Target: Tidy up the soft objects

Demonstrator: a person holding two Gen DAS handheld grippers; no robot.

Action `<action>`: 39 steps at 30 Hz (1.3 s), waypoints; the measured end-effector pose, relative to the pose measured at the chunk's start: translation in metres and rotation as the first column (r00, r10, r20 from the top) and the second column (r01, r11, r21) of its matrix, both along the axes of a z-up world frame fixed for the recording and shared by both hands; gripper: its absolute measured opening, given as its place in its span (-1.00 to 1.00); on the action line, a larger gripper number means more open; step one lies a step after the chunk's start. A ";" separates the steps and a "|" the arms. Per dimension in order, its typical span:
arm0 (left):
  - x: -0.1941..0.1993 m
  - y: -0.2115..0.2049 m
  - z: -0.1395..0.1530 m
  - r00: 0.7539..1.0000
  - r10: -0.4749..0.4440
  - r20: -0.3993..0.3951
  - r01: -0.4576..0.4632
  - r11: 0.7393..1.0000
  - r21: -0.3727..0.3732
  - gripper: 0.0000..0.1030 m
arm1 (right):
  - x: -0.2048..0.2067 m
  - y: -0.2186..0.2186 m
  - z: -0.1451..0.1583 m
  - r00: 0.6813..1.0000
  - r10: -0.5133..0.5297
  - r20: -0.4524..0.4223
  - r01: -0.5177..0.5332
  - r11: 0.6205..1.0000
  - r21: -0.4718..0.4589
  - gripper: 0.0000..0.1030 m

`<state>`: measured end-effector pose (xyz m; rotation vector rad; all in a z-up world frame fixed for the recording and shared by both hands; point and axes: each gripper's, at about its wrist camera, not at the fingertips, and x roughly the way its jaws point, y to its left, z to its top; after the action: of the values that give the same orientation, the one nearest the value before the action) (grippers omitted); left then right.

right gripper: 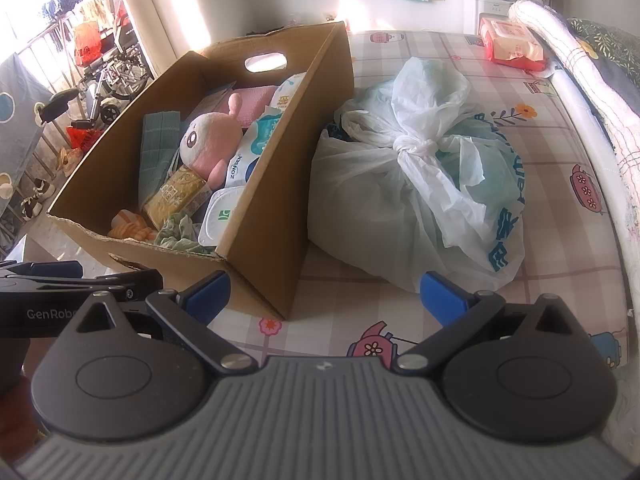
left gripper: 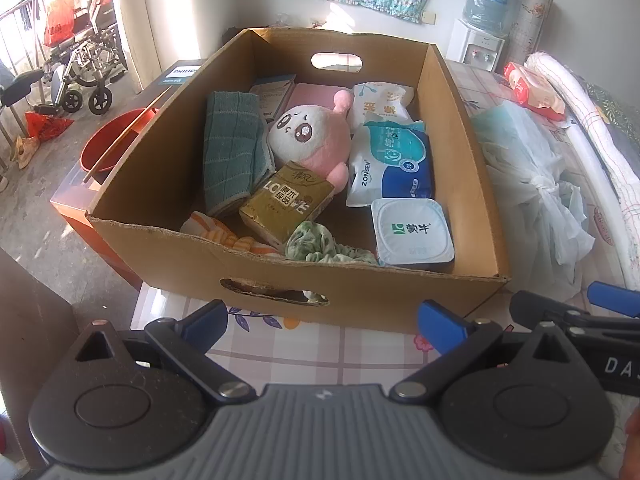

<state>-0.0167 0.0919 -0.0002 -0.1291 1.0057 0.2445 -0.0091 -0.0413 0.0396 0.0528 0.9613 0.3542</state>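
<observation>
Up close, both grippers hang with their blue fingers spread wide and nothing between them. The left gripper (left gripper: 322, 320) sits low before the near wall of the cardboard box (left gripper: 168, 184), its fingers (left gripper: 208, 318) above a bare strip of checked, flower-printed tablecloth (left gripper: 340, 344). The right gripper (right gripper: 324, 296) is just beside it, facing the box's near right corner, with open cloth between that corner and the knotted white plastic bag (right gripper: 420, 192).

The box stands open-topped near the table's left edge, with an oval hand-hole in each end wall. Inside lie the soft things: a pink-and-white plush toy (left gripper: 308, 136) in the middle, a folded teal cloth (left gripper: 232, 152) against the left wall, an orange-striped fabric piece (left gripper: 224, 232) and a green-patterned fabric bundle (left gripper: 320, 244) at the near wall. Packed with them are a gold tissue pack (left gripper: 284, 204), a ZONSEN wipes pack (left gripper: 392, 164), another white packet (left gripper: 380, 104) behind it, and a white yoghurt tub (left gripper: 412, 232) in the near right corner.

The bag lies just right of the box, near or touching its wall.
</observation>
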 end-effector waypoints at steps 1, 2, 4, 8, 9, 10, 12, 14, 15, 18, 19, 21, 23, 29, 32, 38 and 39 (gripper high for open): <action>0.000 0.000 0.000 1.000 -0.001 0.000 0.001 1.000 0.000 0.98 | 0.000 0.000 0.000 1.000 0.000 0.000 0.000 1.000 0.000 0.97; 0.000 0.000 0.000 1.000 -0.001 -0.001 0.001 1.000 0.001 0.98 | 0.000 0.000 0.000 1.000 0.001 -0.001 -0.001 1.000 0.000 0.97; 0.000 0.000 0.000 1.000 0.000 0.000 0.000 1.000 -0.001 0.97 | 0.000 0.000 0.000 1.000 0.000 -0.001 0.000 1.000 0.000 0.97; 0.000 0.000 0.000 1.000 0.000 0.000 0.000 1.000 0.000 0.97 | 0.000 0.000 -0.001 1.000 0.002 -0.002 -0.002 1.000 0.001 0.97; 0.000 0.000 0.000 1.000 0.000 -0.001 0.000 1.000 -0.001 0.97 | 0.001 0.000 -0.001 1.000 0.002 -0.003 -0.002 1.000 0.001 0.97; 0.000 0.000 0.000 1.000 0.000 -0.002 0.000 1.000 -0.001 0.97 | 0.001 0.000 -0.002 1.000 0.002 -0.004 -0.002 1.000 0.002 0.97; 0.001 0.000 0.000 1.000 0.002 -0.003 -0.002 1.000 -0.001 0.97 | 0.001 0.000 -0.002 1.000 0.003 -0.005 -0.003 1.000 0.004 0.97; 0.001 0.000 0.000 1.000 0.003 -0.004 -0.003 1.000 0.000 0.97 | 0.002 0.000 -0.003 1.000 0.004 -0.006 -0.004 1.000 0.005 0.97; 0.001 0.000 0.000 1.000 0.004 -0.005 -0.004 1.000 0.000 0.97 | 0.002 0.000 -0.003 1.000 0.004 -0.006 -0.004 1.000 0.005 0.97; 0.001 0.000 -0.001 1.000 0.005 -0.005 -0.005 1.000 0.001 0.97 | 0.002 0.000 -0.003 1.000 0.004 -0.007 -0.004 1.000 0.006 0.97; 0.001 0.000 -0.001 1.000 0.004 -0.005 -0.004 1.000 0.000 0.97 | 0.002 0.000 -0.003 1.000 0.005 -0.007 -0.005 1.000 0.006 0.97; 0.001 0.000 -0.001 1.000 0.004 -0.006 -0.004 1.000 0.000 0.97 | 0.002 0.001 -0.003 1.000 0.004 -0.008 -0.004 1.000 0.006 0.97; 0.001 0.001 -0.001 1.000 0.006 -0.008 -0.006 1.000 0.001 0.97 | 0.003 0.001 -0.004 1.000 0.005 -0.011 -0.005 1.000 0.007 0.97; 0.002 0.001 -0.002 1.000 0.011 -0.012 -0.011 1.000 0.001 0.97 | 0.005 0.002 -0.006 1.000 0.007 -0.018 -0.007 1.000 0.009 0.97; 0.002 0.001 -0.002 1.000 0.013 -0.012 -0.013 1.000 0.002 0.97 | 0.006 0.002 -0.006 1.000 0.009 -0.018 -0.009 1.000 0.010 0.97; 0.001 0.001 -0.001 1.000 0.013 -0.011 -0.013 1.000 0.001 0.97 | 0.005 0.002 -0.006 1.000 0.008 -0.018 -0.008 1.000 0.011 0.97; 0.002 0.001 -0.001 1.000 0.013 -0.012 -0.013 1.000 0.001 0.97 | 0.006 0.002 -0.005 1.000 0.009 -0.018 -0.009 1.000 0.011 0.97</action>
<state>-0.0151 0.0929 -0.0016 -0.1332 1.0165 0.2580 -0.0035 -0.0394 0.0342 0.0621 0.9773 0.3676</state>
